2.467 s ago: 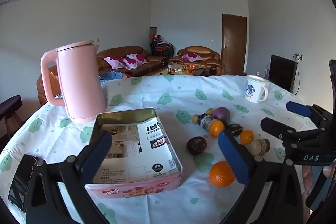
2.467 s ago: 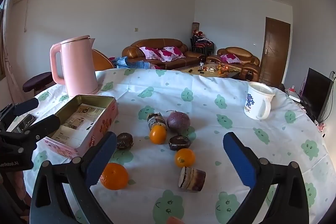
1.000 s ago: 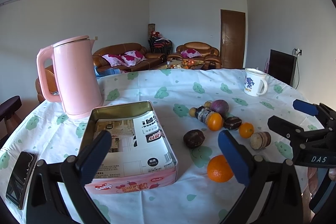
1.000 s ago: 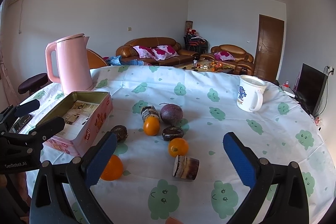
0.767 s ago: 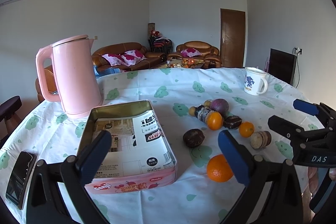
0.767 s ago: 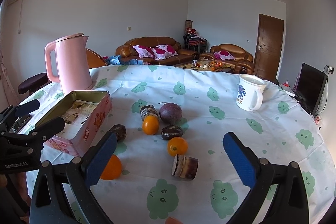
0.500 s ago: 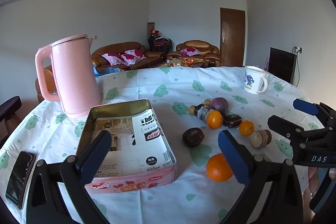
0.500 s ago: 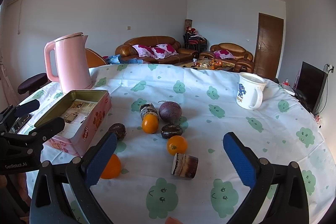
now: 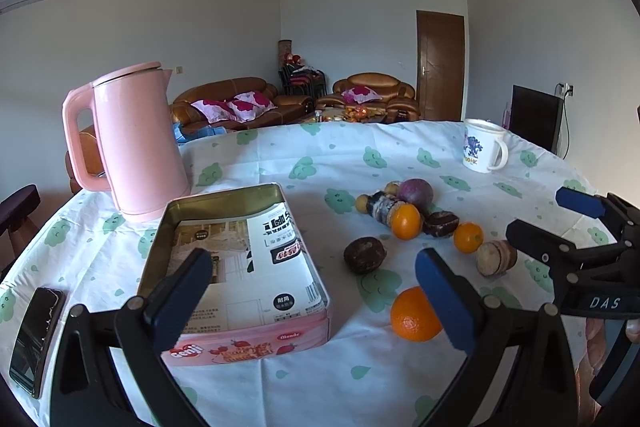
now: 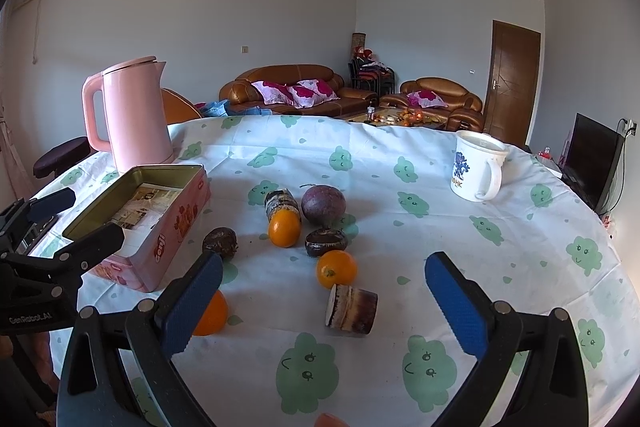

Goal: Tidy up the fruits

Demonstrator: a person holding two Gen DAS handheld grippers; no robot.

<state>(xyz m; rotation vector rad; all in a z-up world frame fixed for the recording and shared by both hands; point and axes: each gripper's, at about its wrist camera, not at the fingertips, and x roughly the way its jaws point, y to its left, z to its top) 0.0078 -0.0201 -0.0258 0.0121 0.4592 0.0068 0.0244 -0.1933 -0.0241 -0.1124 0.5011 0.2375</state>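
Observation:
Fruits lie loose on the tablecloth: a big orange nearest me, two smaller oranges, a purple passion fruit, two dark wrinkled fruits, and cut sugarcane pieces. An open pink tin lined with paper stands at the left. My left gripper is open and empty over the tin's near right corner. My right gripper is open and empty, just before the nearest sugarcane piece.
A pink kettle stands behind the tin. A white mug stands at the far right. A black phone lies at the table's left edge. Sofas and a door are beyond the table.
Both grippers have drawn slightly back and up from the table; the fruits and tin sit a little lower and farther in view. Nothing was picked up.

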